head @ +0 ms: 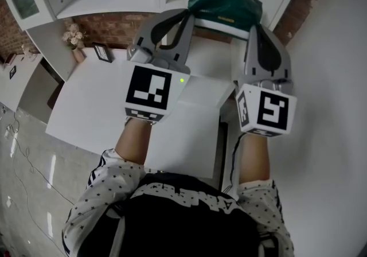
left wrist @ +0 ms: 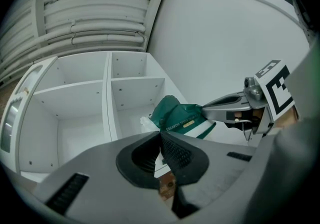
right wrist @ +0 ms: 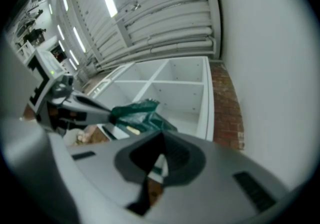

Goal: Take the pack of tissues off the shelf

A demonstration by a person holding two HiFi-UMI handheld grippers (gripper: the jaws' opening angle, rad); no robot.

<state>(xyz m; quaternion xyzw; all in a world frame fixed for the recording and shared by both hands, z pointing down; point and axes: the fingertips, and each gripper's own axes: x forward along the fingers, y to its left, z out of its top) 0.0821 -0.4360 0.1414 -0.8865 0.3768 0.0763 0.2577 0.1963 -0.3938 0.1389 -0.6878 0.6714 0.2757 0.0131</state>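
The pack of tissues (left wrist: 181, 118), in its green wrapper, hangs between the two tools just ahead of both sets of jaws, at the front of the white shelf (left wrist: 80, 105) and, by the look of it, already lifted off the board. The left gripper (left wrist: 161, 136) has its jaws pressed together with no gap at the tips, and they appear to pinch the wrapper at the near left corner of the pack. The right gripper (right wrist: 162, 137) is likewise closed tight, biting the opposite end, so the pack spans from one pair of tips to the other. A strip of white and green shows through the slot behind each pair of pads, which suggests the body of the pack sits just beyond the tips and only film is caught. That makes this a thin hold, so the step in hand, drawing the pack out toward the body, is best done slowly and with both hands travelling together. If the tips spread apart the film could tear or slip; if they crowd together the pack will sag and buckle. It should stay level and above the shelf's front edge until it is fully clear of the upright to the right of the right jaws, and then come down over the white table (head: 94, 113) below both grippers.
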